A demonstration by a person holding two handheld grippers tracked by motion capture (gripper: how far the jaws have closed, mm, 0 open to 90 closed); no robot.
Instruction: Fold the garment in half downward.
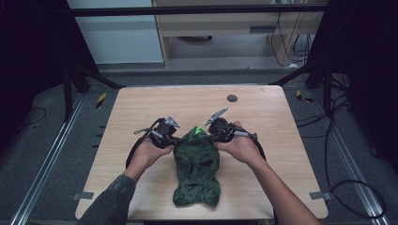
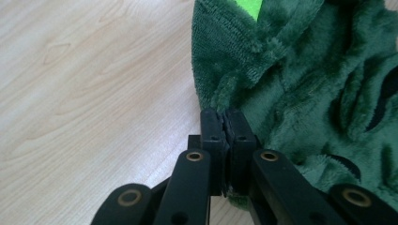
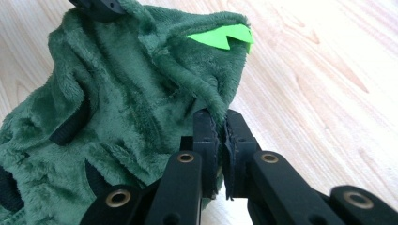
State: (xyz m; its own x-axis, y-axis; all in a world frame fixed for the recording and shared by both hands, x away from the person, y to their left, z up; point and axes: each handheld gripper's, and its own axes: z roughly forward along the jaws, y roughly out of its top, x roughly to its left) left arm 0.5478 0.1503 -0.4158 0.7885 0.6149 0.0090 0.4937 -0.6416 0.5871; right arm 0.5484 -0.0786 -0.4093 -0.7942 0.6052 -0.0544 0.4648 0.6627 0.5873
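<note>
High view: I pinch the green fuzzy garment (image 1: 196,164) at its far end with my left hand-held gripper (image 1: 172,138) and right hand-held gripper (image 1: 212,136), so the far end lifts while the rest lies on the worktop (image 1: 141,108).

Light wooden table (image 1: 141,108), small dark disc (image 1: 232,98) near far edge
</note>
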